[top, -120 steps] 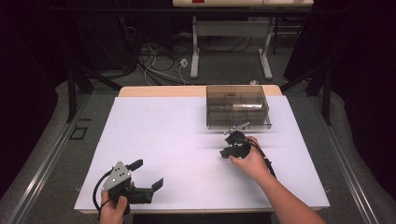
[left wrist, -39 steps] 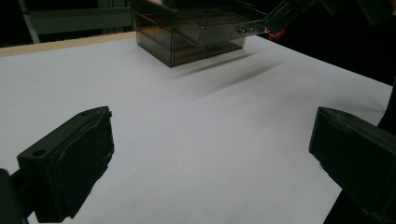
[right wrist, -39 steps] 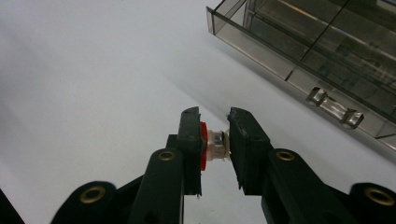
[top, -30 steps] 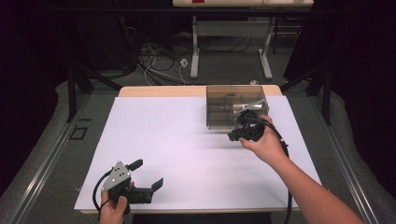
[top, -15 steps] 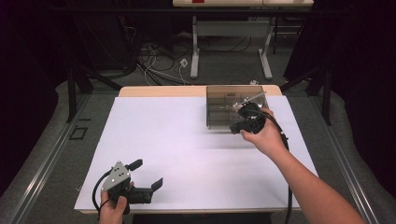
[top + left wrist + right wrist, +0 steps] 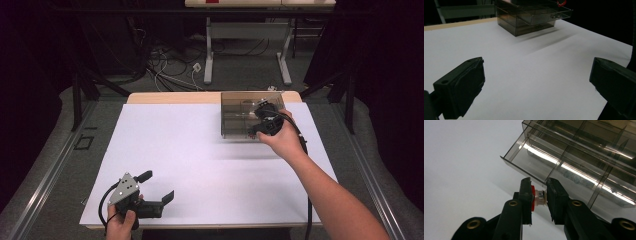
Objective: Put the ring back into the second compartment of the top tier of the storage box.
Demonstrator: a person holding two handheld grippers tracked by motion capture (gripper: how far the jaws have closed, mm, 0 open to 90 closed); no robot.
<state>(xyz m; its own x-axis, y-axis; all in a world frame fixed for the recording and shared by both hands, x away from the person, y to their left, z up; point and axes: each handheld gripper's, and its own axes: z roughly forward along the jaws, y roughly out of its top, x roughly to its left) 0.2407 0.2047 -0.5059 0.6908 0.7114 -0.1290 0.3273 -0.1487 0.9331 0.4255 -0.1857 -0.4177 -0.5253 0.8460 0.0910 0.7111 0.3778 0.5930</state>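
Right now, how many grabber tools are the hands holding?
2. The left gripper sits open at the table's near-left corner. The right gripper pinches a small red part by the box.

Black two-jaw left tool [image 6: 156, 188], grey three-cornered plate [image 6: 126, 189], brass-ringed screw holes [image 6: 513, 203], trailing black cable [image 6: 307, 220]

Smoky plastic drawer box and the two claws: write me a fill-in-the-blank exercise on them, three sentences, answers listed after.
1. The right claw is shut on a small clear piece with a ____ cap.
2. The left claw hangs over the white table with its jaws ____.
3. The top drawer of the drawer box is pulled ____.

Missing words: red; open; out
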